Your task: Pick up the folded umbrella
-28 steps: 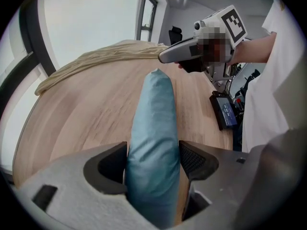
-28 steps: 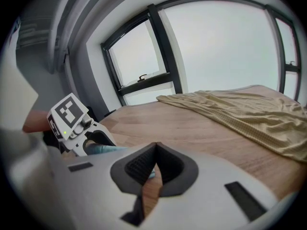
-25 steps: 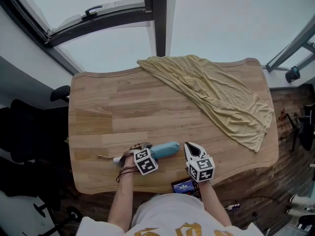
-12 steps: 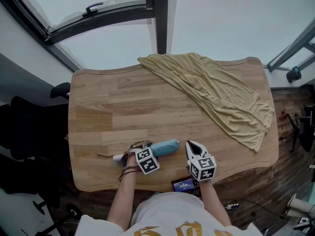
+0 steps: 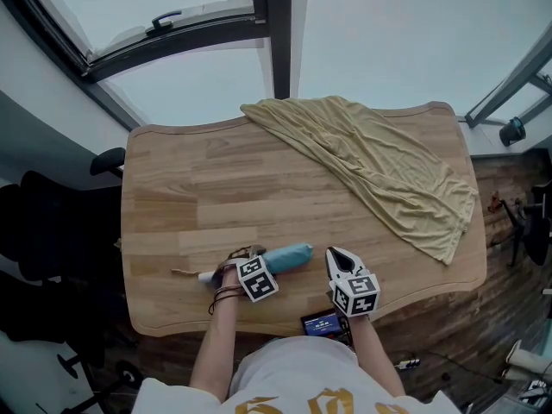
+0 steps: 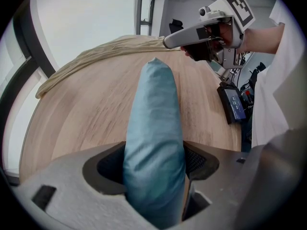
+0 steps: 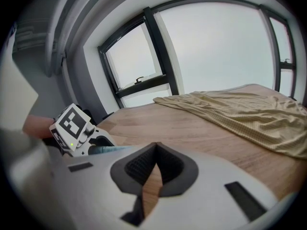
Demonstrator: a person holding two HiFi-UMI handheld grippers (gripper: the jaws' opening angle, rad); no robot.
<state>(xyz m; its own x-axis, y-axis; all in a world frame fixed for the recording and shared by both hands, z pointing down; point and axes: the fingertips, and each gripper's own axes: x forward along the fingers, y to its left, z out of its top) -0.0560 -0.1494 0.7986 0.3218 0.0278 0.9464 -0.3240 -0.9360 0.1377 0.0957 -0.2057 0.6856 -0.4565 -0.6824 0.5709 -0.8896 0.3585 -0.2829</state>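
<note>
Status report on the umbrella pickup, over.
Left tongs shut on the folded blue umbrella, at near edge of table. Right tongs shut, empty, alongside. Yellow cloth far off, nothing blocking.

Bare table (image 5: 216, 188) ahead — cloth (image 5: 379, 166) far right

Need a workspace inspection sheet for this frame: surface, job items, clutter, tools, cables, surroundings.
Surface: wooden table, light planks.
Job's things: blue folded umbrella near the front edge; lifted or not, cannot tell.
Clutter: yellow cloth draped over the far right; dark device at the near edge.
Grippers: left tool shut on the umbrella; right tool shut, empty, beside the umbrella's tip.
Cables: thin cable on the floor, right.
Surroundings: windows behind; black chair at left.
</note>
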